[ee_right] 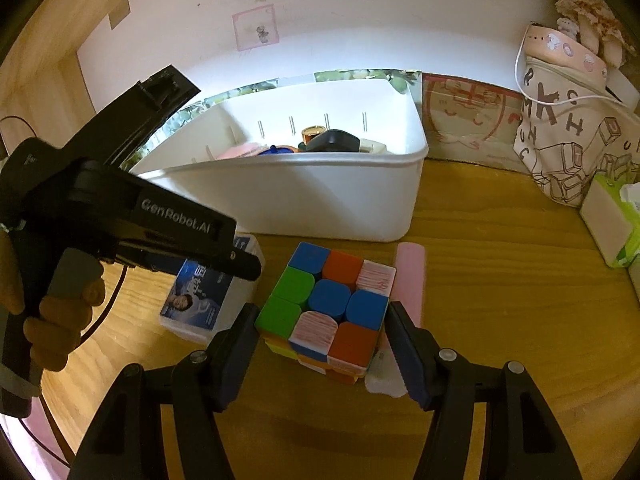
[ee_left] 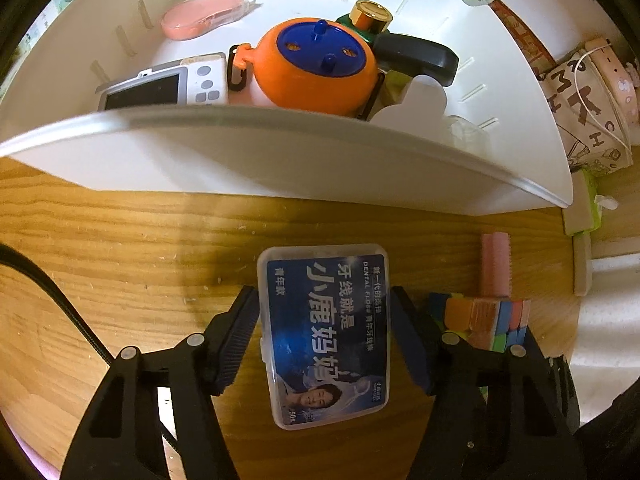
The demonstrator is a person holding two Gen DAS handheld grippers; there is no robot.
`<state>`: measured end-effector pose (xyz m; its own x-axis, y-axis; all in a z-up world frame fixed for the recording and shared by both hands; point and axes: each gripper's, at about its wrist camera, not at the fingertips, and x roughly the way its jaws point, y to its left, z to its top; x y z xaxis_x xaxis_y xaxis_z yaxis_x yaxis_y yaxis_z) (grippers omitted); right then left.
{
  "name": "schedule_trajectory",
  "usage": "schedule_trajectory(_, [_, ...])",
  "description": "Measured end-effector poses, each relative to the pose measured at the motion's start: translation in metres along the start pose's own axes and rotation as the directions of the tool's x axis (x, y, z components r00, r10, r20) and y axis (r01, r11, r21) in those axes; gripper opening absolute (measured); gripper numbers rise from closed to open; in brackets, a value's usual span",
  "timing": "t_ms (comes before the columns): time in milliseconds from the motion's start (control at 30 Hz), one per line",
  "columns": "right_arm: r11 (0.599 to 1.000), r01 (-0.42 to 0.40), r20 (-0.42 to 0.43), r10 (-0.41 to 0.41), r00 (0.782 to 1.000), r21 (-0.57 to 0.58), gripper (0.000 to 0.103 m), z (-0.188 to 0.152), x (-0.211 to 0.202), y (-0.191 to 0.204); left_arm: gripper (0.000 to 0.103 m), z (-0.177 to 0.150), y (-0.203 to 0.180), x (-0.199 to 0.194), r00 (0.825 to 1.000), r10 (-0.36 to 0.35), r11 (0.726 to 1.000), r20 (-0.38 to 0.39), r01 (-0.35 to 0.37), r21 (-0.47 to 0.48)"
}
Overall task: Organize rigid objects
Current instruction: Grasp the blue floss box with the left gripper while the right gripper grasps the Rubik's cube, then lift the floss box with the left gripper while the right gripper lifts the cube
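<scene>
My left gripper is closed around a clear dental floss box with a blue label; both pads touch its sides and it looks held just above the wooden table. The box also shows in the right wrist view under the left gripper's body. My right gripper straddles a colourful puzzle cube on the table, its pads at the cube's sides. The cube also shows in the left wrist view. A white bin stands behind, holding an orange toy, a camera and several other items.
A pink bar lies right of the cube. A printed drawstring bag and a green tissue pack stand at the right. The bin stands against the back wall. The wooden table extends to the right.
</scene>
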<state>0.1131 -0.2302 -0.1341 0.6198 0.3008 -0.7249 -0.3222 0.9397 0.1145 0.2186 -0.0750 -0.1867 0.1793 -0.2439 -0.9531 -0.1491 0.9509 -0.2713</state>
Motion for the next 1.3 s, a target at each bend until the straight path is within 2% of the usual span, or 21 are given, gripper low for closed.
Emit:
schedule_trajectory(433, [1.000, 0.007, -0.037, -0.008, 0.999, -0.013, 0.062, -0.020, -0.020, 0.011, 0.068, -0.039, 0.009, -0.009, 1.000, 0.022, 1.000, -0.009, -0.022, 0.003])
schedule_trajectory(733, [0.999, -0.033, -0.050, 0.033, 0.998, -0.009, 0.062, -0.028, -0.044, 0.027, 0.068, -0.069, 0.018, -0.033, 0.998, 0.055, 0.998, 0.004, -0.055, 0.002])
schedule_trajectory(900, [0.998, -0.060, -0.034, 0.060, 0.998, -0.014, 0.062, -0.023, -0.060, 0.037, 0.068, -0.091, 0.018, -0.047, 0.997, 0.064, 0.998, 0.030, -0.065, 0.005])
schedule_trajectory(1300, [0.990, -0.103, 0.071, 0.111, 0.991, -0.098, 0.062, 0.016, -0.078, 0.060, 0.068, -0.094, 0.047, -0.086, 0.992, 0.084, 0.996, 0.091, -0.085, 0.004])
